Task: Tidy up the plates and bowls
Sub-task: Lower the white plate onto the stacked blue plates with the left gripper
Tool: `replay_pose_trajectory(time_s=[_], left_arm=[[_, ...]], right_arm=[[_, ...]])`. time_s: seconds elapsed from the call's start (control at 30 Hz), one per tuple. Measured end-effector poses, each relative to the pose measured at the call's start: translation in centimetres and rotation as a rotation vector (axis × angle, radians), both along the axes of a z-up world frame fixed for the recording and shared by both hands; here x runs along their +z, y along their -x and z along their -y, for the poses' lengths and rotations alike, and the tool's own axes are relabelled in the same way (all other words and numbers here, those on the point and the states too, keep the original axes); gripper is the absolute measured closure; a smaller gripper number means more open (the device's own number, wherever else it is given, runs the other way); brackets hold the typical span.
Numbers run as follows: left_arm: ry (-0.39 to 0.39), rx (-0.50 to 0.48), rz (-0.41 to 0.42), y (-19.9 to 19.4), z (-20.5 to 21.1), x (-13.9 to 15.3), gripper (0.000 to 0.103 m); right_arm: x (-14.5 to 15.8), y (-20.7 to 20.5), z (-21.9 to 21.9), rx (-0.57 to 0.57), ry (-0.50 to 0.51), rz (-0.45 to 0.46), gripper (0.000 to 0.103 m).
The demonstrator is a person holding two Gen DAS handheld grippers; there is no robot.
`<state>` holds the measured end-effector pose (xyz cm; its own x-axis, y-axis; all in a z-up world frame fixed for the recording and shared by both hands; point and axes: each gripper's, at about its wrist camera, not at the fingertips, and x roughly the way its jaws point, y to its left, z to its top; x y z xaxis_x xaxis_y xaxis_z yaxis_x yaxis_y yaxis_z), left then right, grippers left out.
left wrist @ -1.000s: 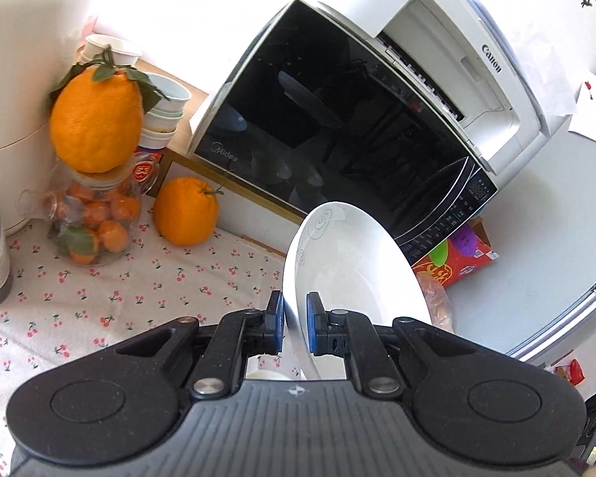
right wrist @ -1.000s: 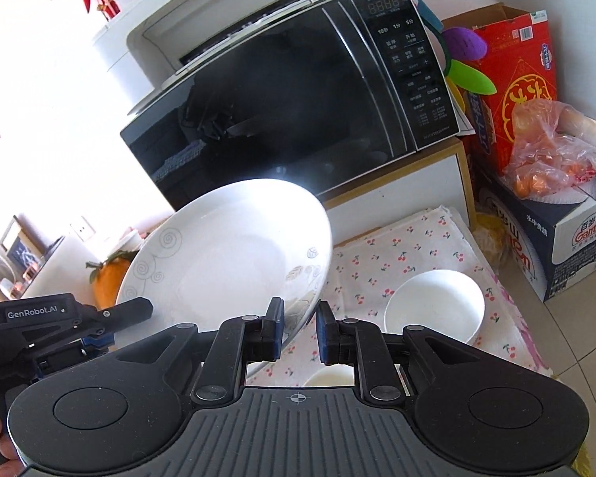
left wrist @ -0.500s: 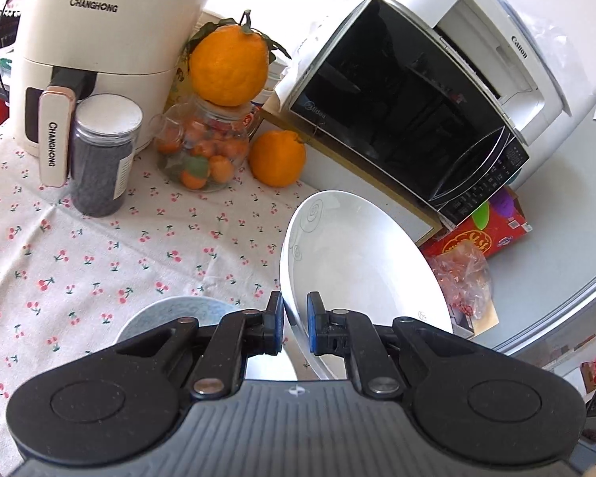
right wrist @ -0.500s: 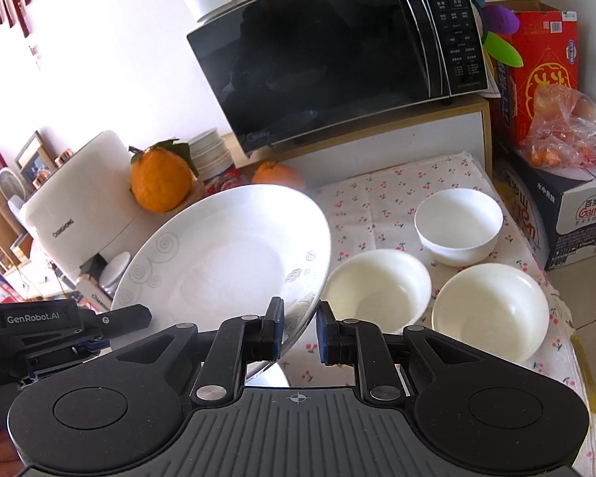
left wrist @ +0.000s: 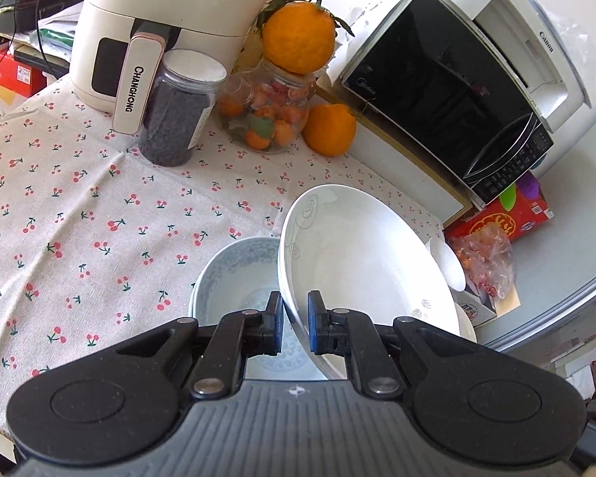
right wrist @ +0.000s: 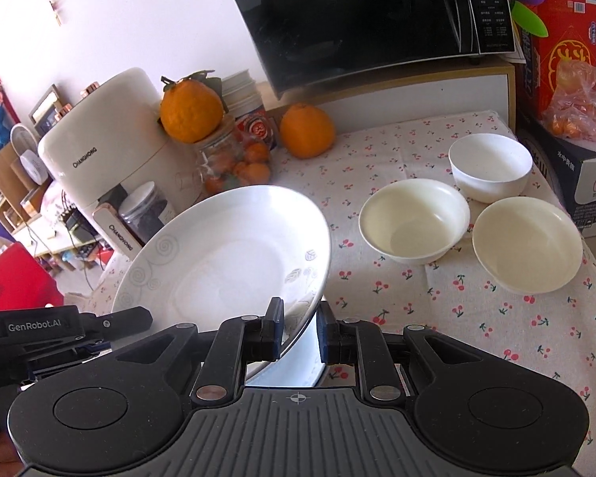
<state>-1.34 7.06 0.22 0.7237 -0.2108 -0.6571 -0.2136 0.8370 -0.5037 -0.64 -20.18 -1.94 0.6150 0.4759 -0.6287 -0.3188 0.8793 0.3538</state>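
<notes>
A white plate [left wrist: 357,262] with grey swirl marks hangs tilted above the cherry-print tablecloth [left wrist: 79,206], held from two sides. My left gripper [left wrist: 295,318] is shut on its near rim. My right gripper [right wrist: 300,326] is shut on the opposite rim of the same plate [right wrist: 226,262]. The left gripper [right wrist: 111,318] shows at the left edge of the right wrist view. A blue-patterned plate [left wrist: 234,278] lies on the cloth directly under the held plate, partly hidden. To the right stand three white bowls [right wrist: 413,222], [right wrist: 490,171], [right wrist: 526,242].
At the back stand a white air fryer [left wrist: 171,28], a dark-filled jar [left wrist: 178,119], a glass jar of small oranges [left wrist: 266,115] with a big orange [left wrist: 298,35] on top, another orange [left wrist: 329,127] and a microwave [left wrist: 449,83]. A red box [right wrist: 564,39] and a bagged fruit carton [right wrist: 584,159] border the right edge.
Both grippers have come down and back from the microwave with the plate held between them. The tablecloth, the blue-patterned plate and the three bowls have come into view.
</notes>
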Motion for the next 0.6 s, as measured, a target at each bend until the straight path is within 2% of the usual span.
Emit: replay_pose_trajectory(time_s=[0.33, 0.6], left_arm=[[0.006, 0.017, -0.054, 1.5, -1.2, -1.7, 0.093], [-0.037, 0.023, -0.088, 1.9, -1.0, -2.4, 0.093]], right_arm=[[-1.5, 1.0, -1.6, 0.034, 0.038, -0.031, 0.085], [-2.7, 1.1, -2.1, 0.041, 0.048, -0.077, 0.085]])
